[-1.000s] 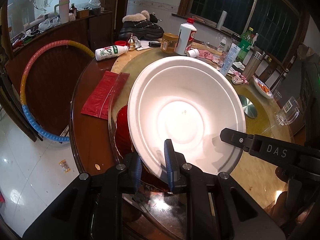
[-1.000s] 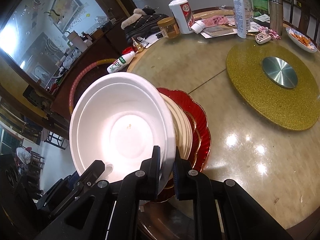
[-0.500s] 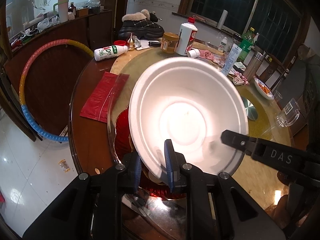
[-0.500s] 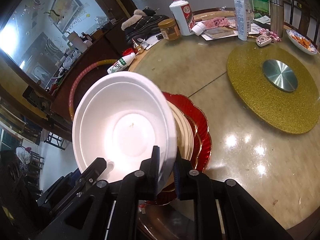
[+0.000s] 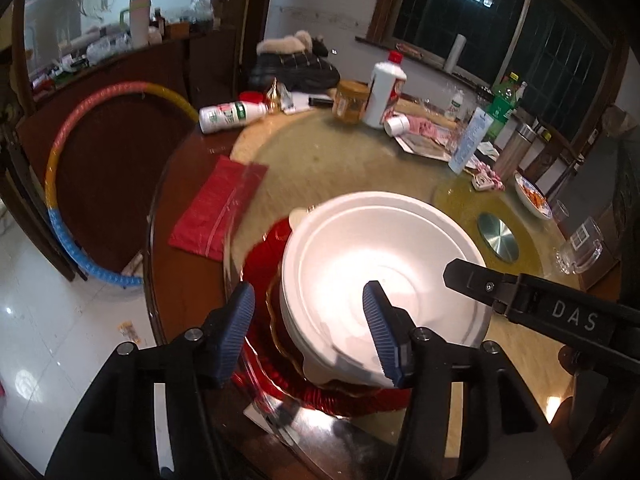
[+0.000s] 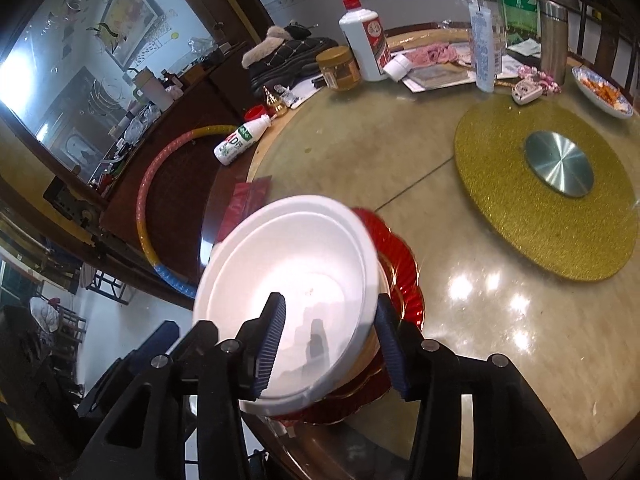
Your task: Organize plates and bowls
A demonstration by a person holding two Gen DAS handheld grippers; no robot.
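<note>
Step in hand: release. White bowls (image 5: 380, 264), nested, now sit on the stack of plates atop the red plate (image 5: 260, 264) at the near edge of the worktop (image 6: 400, 152).

Left tool (image 5: 310, 332): jaws have just been opening, pads clear of the near-left rim, which lies between them untouched. Right tool (image 6: 330, 340): likewise just opened, straddling the near-right rim, no grip.

Against the earlier frames: both tools then pinched the rim and the bowls were tilted up above the plates; now they lie lower and flatter on the stack.

Next move, by my reading: back both tools off without nudging the rim, then look for remaining dishes; the small far-right plate (image 6: 604, 94) may count.
</note>
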